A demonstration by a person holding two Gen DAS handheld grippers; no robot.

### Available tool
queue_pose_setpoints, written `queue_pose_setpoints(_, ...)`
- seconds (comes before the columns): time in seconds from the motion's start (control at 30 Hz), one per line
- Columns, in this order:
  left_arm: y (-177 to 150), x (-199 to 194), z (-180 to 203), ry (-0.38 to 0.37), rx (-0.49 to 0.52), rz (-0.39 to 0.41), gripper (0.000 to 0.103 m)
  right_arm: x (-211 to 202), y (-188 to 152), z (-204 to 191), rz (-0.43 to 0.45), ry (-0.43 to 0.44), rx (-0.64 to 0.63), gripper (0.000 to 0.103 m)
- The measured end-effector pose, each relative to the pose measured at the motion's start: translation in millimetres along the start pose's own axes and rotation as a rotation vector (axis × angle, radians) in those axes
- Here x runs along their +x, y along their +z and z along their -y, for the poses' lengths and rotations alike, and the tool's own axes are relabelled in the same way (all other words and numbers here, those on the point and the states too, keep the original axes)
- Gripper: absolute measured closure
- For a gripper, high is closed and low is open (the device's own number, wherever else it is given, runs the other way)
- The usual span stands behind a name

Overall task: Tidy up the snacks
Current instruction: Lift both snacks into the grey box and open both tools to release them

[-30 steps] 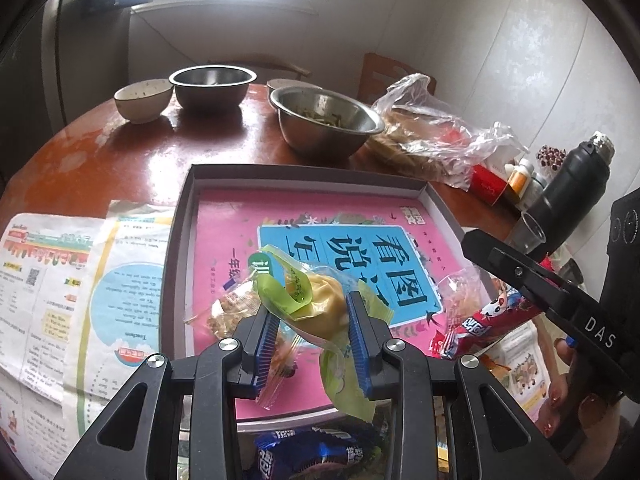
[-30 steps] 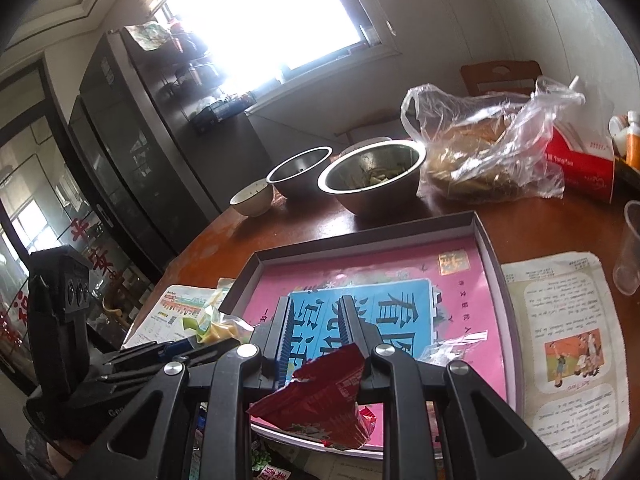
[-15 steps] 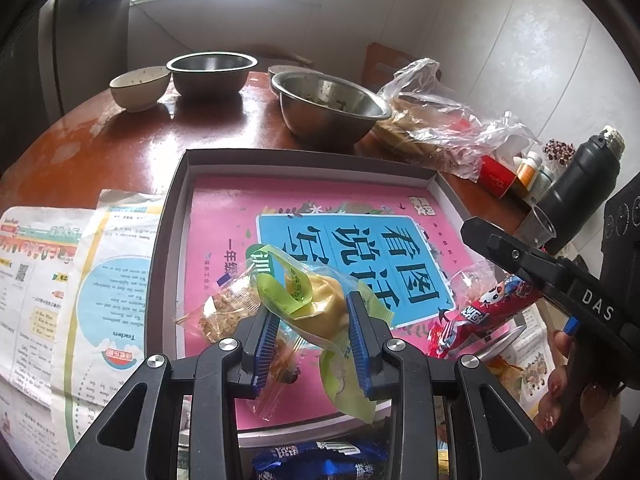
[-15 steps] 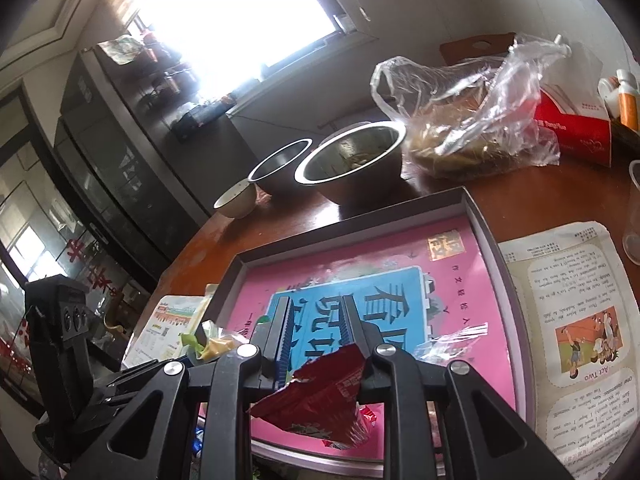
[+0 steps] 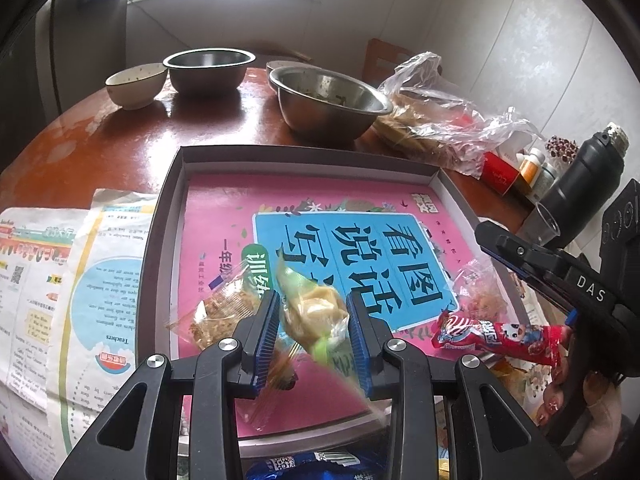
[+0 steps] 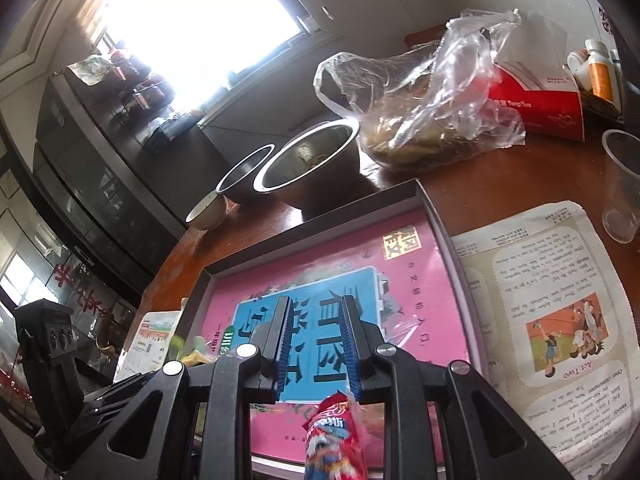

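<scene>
the left wrist view is the only one that gives you the right gripper (image 5: 460, 236) from the side, with a hand (image 5: 580, 412) wrapped round its handle and the red snack stick (image 5: 500, 334) hanging under it over the near right part of the tray (image 5: 168, 216). it also shows the black flask (image 5: 576, 184) far off to the right of the jaws and a blue packet (image 5: 304, 466) right below them. the right wrist view gives you the window (image 6: 192, 28), dark cabinets (image 6: 100, 184) on the left, and the clear plastic cup (image 6: 620, 184) off right. surface is a reddish round table (image 5: 120, 148) with two steel bowls (image 5: 328, 100), a small ceramic bowl (image 5: 136, 84), a plastic bag of food (image 6: 420, 112) and printed sheets (image 6: 560, 340) each side of the tray. left gripper (image 5: 312, 312) is pinching a green and clear packet with a pale yellow snack (image 5: 316, 312), sitting squarely between the blue pads, above the pink book cover lining the tray; a clear-wrapped brown snack (image 5: 220, 312) lies just left of the jaws. in the right wrist view, the right gripper (image 6: 314, 320) jaws look narrow at the tips, and the red stick (image 6: 336, 440) shows low down near their base, blurry, so can't see exactly where it's clamped.
</scene>
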State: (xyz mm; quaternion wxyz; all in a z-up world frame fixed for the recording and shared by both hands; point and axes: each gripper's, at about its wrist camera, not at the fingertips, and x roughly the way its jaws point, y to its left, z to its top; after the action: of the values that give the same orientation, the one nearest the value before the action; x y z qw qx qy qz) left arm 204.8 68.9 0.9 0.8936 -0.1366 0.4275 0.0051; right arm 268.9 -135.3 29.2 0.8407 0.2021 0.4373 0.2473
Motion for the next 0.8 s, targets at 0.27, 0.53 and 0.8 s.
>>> queue_pose_setpoints(0.27, -1, 0, -2, -0.004, -0.01, -0.004, 0.068, -17, -5, 4, -0.005, -0.028, -0.026, 0.078)
queue_pose_setpoints(0.53, -1, -3, -3, 0.002, -0.02, -0.001, 0.063, -40, -14, -2, -0.006, -0.041, -0.077, 0.069)
queue_pose_setpoints(0.8, -3, -11, -7, 0.0, -0.036, 0.01, 0.06, -55, -26, -10, -0.021, -0.065, -0.141, 0.065)
